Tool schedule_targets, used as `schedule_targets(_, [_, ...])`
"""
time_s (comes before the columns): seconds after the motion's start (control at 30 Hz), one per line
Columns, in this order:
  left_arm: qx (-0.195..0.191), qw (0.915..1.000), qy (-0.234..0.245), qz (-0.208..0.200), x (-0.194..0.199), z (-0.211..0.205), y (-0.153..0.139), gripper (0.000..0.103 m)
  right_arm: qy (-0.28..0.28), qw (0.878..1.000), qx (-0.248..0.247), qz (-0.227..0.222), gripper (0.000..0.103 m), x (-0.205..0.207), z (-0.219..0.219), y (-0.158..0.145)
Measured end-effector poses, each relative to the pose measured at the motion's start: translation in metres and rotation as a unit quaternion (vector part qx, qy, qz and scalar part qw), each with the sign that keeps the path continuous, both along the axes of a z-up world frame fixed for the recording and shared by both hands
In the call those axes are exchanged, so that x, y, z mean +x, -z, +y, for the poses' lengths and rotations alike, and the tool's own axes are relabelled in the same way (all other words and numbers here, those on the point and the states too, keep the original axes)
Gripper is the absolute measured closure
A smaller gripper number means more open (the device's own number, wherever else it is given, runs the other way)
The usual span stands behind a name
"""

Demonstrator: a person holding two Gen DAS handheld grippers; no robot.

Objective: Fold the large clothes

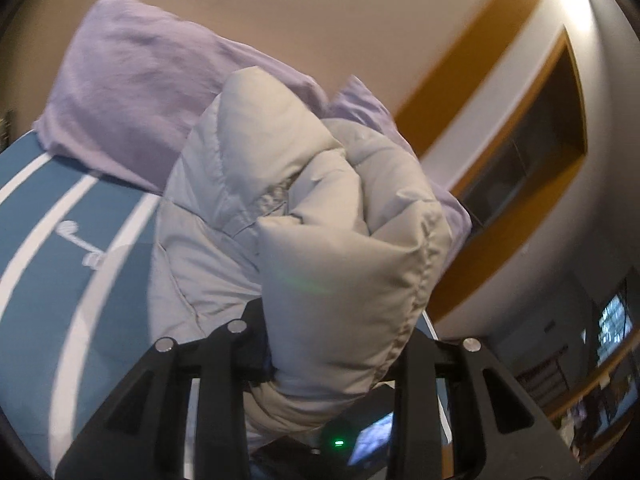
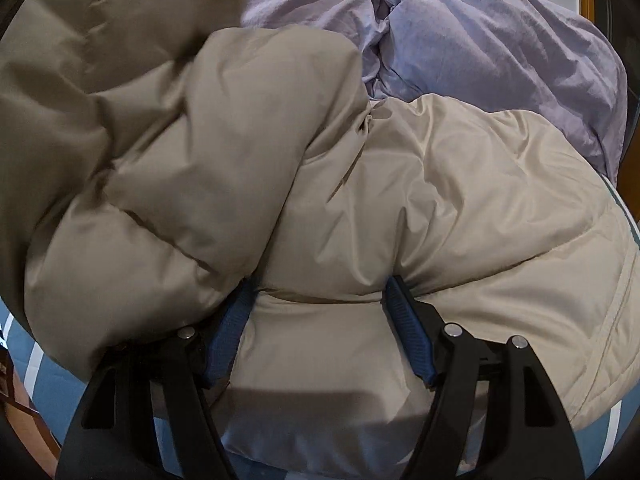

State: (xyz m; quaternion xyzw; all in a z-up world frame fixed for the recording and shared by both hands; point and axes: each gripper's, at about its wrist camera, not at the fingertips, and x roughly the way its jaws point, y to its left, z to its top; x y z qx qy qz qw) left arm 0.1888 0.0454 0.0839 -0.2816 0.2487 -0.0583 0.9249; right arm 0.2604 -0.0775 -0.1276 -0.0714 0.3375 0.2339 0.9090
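Note:
A beige puffer jacket [image 1: 340, 240] lies on a bed. In the left wrist view a thick fold of it rises up between the black fingers of my left gripper [image 1: 328, 340], which is shut on it. The fingertips are buried in the cloth. In the right wrist view the jacket [image 2: 440, 200] fills most of the frame. My right gripper [image 2: 320, 284] is shut on a bulging fold near its edge, with the blue pads [image 2: 408, 336] dug into the padding on both sides. A sleeve or flap is bunched up at the left.
Lilac pillows [image 1: 132, 80] lie behind the jacket, also seen as lilac pillows [image 2: 480, 40] at top right. A teal bedcover with white stripes [image 1: 40, 260] spreads to the left. A wall with a wood-framed recess [image 1: 520, 140] stands at right.

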Motion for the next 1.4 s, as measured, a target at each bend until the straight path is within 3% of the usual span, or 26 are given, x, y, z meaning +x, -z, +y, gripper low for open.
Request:
schedule_targets(0.2, [0.027, 0.9984, 0.048, 0.010, 0.030, -0.051, 0.002, 0.071, -0.026, 0.999, 0.020, -0.002, 0.033, -0.003, -0.018, -0.004])
schedule_targets(0.43, [0.052, 0.9944, 0.086, 0.033, 0.060, -0.096, 0.016, 0.071, -0.045, 0.997, 0.059, -0.030, 0.033, -0.020, -0.073, -0.017])
schedule_targets(0.6, [0.083, 0.9899, 0.106, 0.045, 0.065, -0.127, 0.027, 0.071, -0.003, 0.996, 0.074, -0.054, 0.033, -0.029, -0.128, -0.025])
schedule_targets(0.7, [0.100, 0.9865, 0.118, 0.053, 0.064, -0.150, 0.036, 0.070, 0.031, 0.995, 0.085, -0.046, 0.033, -0.027, -0.156, -0.022])
schedule_targets(1.03, [0.164, 0.9715, 0.147, 0.088, 0.080, -0.207, 0.065, 0.068, 0.048, 0.993, 0.100, -0.037, 0.033, -0.032, -0.177, -0.011])
schedule_targets(1.3, [0.171, 0.9711, 0.140, 0.090, 0.074, -0.207, 0.061, 0.055, 0.066, 0.991, 0.114, -0.032, 0.033, -0.030, -0.198, -0.010])
schedule_targets(1.37, [0.161, 0.9721, 0.148, 0.084, 0.068, -0.204, 0.056, 0.032, 0.070, 0.990, 0.116, -0.032, 0.033, -0.031, -0.201, -0.011])
schedule_targets(1.4, [0.149, 0.9736, 0.153, 0.081, 0.064, -0.203, 0.052, 0.027, 0.072, 0.990, 0.117, -0.032, 0.033, -0.030, -0.203, -0.011])
